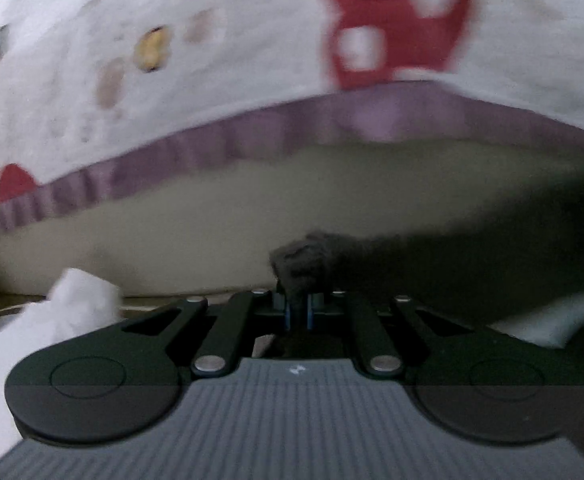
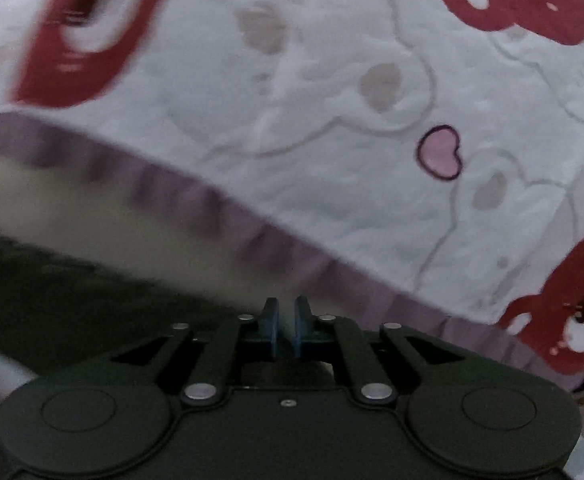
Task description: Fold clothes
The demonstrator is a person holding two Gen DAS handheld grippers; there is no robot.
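Your left gripper [image 1: 299, 312] has its jaws clamped on a bunched corner of a dark grey fuzzy garment [image 1: 432, 268], which stretches away to the right in the left wrist view, over a white cloth [image 1: 552, 320]. Behind it lies a white quilted bedspread with red bear prints and a lilac ruffled hem [image 1: 172, 80]; below the hem shows the pale beige bed side [image 1: 212, 220]. Crumpled white fabric [image 1: 72, 308] sits lower left. Your right gripper [image 2: 286, 328] has its jaws drawn nearly together; whether fabric sits between them you cannot tell. The dark garment fills that view's left.
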